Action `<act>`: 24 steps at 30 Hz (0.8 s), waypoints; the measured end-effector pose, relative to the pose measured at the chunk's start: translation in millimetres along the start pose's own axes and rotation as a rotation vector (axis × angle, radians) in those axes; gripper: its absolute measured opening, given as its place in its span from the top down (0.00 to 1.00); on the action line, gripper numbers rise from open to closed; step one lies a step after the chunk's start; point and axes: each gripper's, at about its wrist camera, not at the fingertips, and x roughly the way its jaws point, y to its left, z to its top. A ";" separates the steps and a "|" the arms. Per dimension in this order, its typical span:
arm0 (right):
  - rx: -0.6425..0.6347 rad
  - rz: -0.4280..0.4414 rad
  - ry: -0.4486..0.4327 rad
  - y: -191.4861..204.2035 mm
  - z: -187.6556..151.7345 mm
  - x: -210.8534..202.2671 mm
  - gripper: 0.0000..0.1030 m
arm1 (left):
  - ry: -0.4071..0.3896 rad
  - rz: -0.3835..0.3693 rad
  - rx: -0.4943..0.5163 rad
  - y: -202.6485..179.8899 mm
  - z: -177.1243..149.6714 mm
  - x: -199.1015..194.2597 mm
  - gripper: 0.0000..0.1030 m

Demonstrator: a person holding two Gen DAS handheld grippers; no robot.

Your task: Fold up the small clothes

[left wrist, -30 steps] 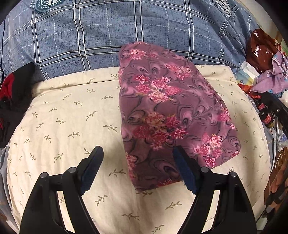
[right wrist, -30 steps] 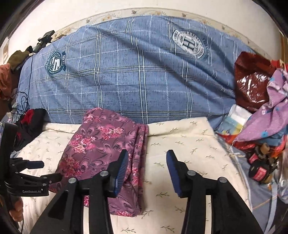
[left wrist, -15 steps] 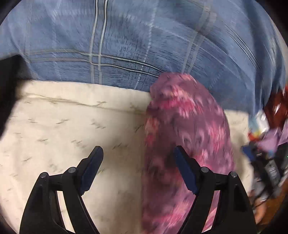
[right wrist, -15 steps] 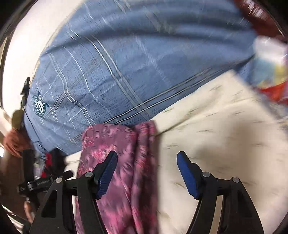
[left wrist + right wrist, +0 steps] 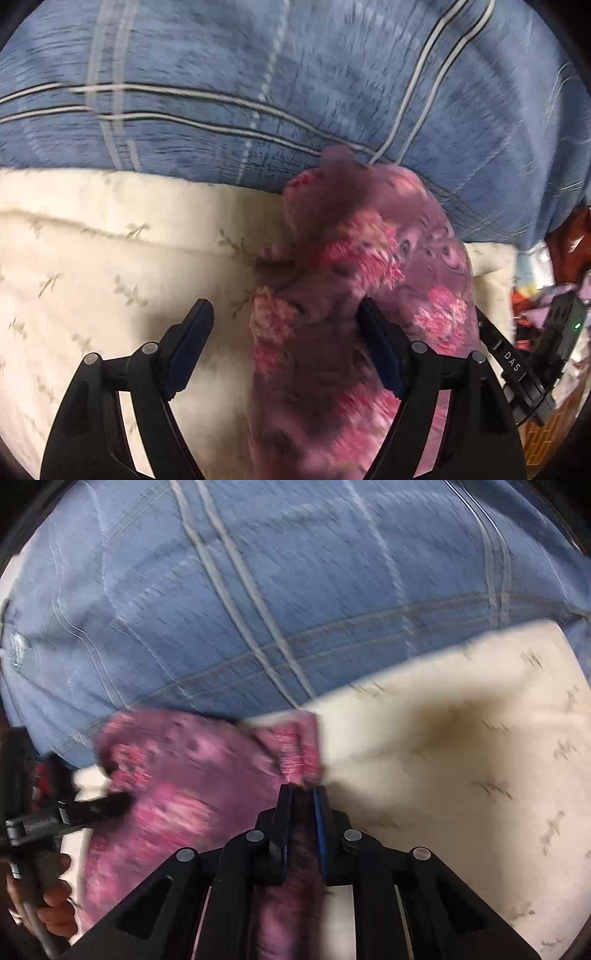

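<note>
Change: both grippers have pushed in toward the blue plaid blanket since a second ago.
Right gripper: now clamped on the floral garment's right edge.
Left gripper: jaws spread wide, straddling the garment's left edge (blurred).
Garment: on the cream sheet, its far end touching the blanket.

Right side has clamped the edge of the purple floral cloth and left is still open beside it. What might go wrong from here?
1. The right gripper pinches only the bunched far edge of the floral cloth; layers may slip out if it is lifted.
2. The left gripper is open with one finger under or against the cloth, so closing now could catch a wrinkle rather than the corner.
3. The cloth abuts the blue plaid cover; pulling may drag it.
</note>
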 end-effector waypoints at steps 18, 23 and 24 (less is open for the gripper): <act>-0.135 0.243 -0.014 15.6 -133.6 -110.1 0.76 | -0.114 -0.007 0.333 -21.6 -175.8 -80.7 0.27; 0.068 0.303 -0.149 -11.5 -92.4 -120.4 0.37 | -0.112 -0.131 0.170 0.8 -111.9 -81.2 0.20; 0.084 0.306 -0.131 -12.8 -85.7 -111.0 0.37 | -0.082 -0.160 0.121 7.5 -104.2 -73.5 0.20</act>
